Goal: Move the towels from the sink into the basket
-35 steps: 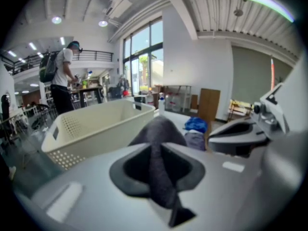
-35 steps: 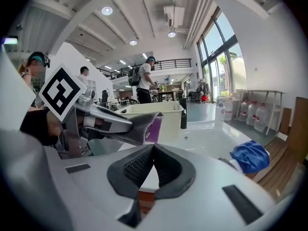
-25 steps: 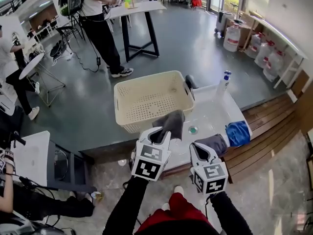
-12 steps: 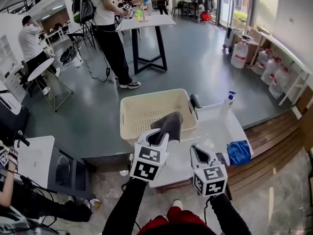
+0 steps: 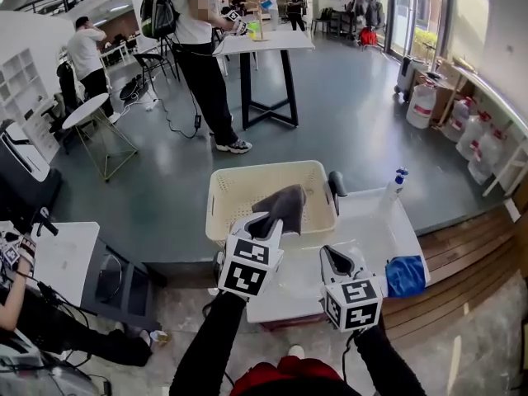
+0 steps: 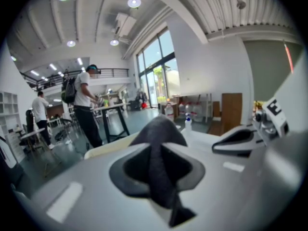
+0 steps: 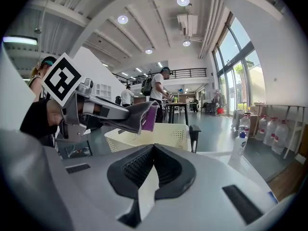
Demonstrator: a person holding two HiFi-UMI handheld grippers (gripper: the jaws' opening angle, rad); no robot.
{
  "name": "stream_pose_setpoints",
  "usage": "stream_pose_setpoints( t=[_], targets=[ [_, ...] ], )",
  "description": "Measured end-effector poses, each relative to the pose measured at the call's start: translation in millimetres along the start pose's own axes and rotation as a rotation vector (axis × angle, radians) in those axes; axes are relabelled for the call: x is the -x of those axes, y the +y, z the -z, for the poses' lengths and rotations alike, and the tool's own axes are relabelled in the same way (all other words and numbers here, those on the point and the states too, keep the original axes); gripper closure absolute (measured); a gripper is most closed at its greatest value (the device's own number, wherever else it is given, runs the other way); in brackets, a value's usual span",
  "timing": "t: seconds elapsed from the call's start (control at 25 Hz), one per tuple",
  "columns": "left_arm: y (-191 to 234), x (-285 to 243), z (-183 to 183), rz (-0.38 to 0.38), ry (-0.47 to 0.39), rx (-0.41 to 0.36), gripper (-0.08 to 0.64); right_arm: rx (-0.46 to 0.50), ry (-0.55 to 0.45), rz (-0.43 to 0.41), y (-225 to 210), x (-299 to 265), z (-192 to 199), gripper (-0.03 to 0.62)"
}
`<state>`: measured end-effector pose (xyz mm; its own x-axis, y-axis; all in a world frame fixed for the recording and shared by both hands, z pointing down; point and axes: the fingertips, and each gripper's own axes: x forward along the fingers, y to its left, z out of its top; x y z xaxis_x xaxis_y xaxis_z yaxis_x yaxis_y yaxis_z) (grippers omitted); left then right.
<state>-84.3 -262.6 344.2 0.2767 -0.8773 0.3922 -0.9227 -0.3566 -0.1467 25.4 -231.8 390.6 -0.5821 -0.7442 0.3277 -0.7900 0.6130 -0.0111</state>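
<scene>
My left gripper (image 5: 266, 225) is shut on a dark grey towel (image 5: 283, 207), held up over the near rim of the cream basket (image 5: 239, 190). In the left gripper view the towel (image 6: 161, 170) is pinched between the pads and drapes forward. From the right gripper view I see that gripper (image 7: 103, 110) with the towel (image 7: 139, 117) above the basket (image 7: 168, 134). My right gripper (image 5: 334, 258) hangs above the white sink (image 5: 367, 225); its pads (image 7: 153, 153) meet with nothing between them. A blue towel (image 5: 404, 275) lies at the sink's right end.
A black faucet (image 5: 336, 185) and a soap bottle (image 5: 395, 186) stand at the sink's far side. A wooden deck (image 5: 478, 246) runs to the right. People stand by a tall table (image 5: 264, 44) beyond the basket. A white shelf unit (image 5: 58, 258) is to my left.
The left gripper has carried the grey towel forward, from the sink toward the basket. The right gripper has lifted, and the second grey towel seen by it earlier no longer shows.
</scene>
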Motion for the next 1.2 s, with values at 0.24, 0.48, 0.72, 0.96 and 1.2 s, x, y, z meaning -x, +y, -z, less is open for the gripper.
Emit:
stream_pose_setpoints(
  t=[0.24,0.48,0.72,0.96,1.2],
  targets=[
    [16,-7,-8,-0.062,0.004,0.020,0.488,0.011,0.005,-0.047,2,-10,-4,0.584],
    [30,-14,-16,-0.109,0.016,-0.003,0.488,-0.007,0.011,-0.059,-4,-16,-5,0.584],
    [44,-29,-16,-0.103,0.028,0.023,0.486,-0.025,0.043,-0.052,-7,-24,5,0.584],
    [55,-50,-2,-0.071,0.058,0.044,0.486,-0.041,0.086,-0.040,-9,-36,16,0.584],
    [64,-74,11,-0.043,0.093,0.034,0.486,-0.064,0.131,-0.011,-15,-46,34,0.584]
  ],
)
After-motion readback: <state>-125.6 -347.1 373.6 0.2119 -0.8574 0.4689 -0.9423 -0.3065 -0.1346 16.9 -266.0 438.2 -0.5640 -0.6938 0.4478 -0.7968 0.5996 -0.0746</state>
